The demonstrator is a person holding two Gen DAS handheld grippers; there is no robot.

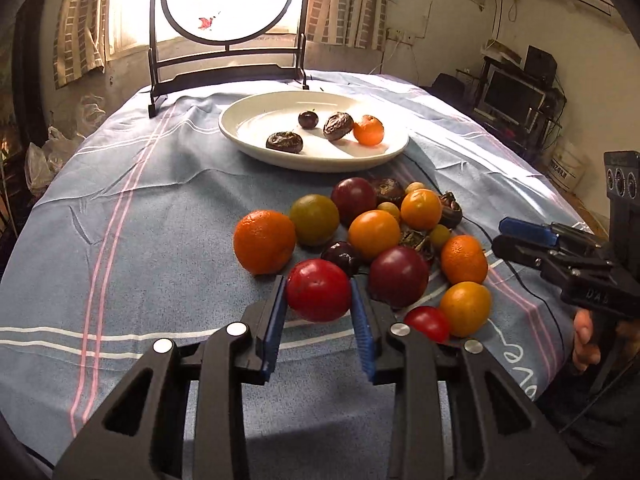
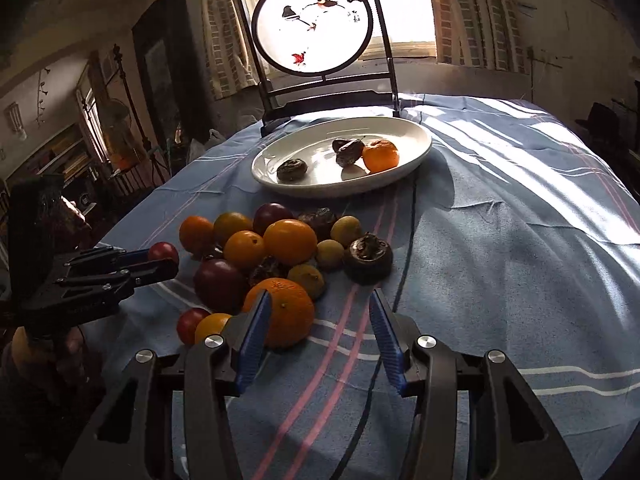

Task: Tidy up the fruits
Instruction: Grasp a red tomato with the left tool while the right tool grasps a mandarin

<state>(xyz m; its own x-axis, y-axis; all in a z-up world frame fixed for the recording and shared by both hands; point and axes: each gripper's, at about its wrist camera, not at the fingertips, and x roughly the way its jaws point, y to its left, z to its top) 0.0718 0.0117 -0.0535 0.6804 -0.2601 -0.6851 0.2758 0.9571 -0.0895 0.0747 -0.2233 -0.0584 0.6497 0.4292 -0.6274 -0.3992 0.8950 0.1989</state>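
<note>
One clamped plum (image 1: pixel 318 295), four plated fruits (image 1: pixel 326 130)

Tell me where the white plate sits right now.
The white plate sits at the far side of the blue tablecloth, beyond the fruit pile and in front of the round screen stand, in both wrist views.

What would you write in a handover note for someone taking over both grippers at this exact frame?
Left gripper: shut on the red plum at the near edge of the fruit pile; whether it is lifted off the cloth yet, I cannot tell.
Right gripper: open and empty, with the nearest orange just beyond its left finger.
White plate, behind the pile: holds one small orange, two wrinkled dark fruits and one small dark round fruit.
Done: those four fruits are plated.
Left: the held plum and the rest of the pile on the blue tablecloth, probably plate-bound too.
</note>
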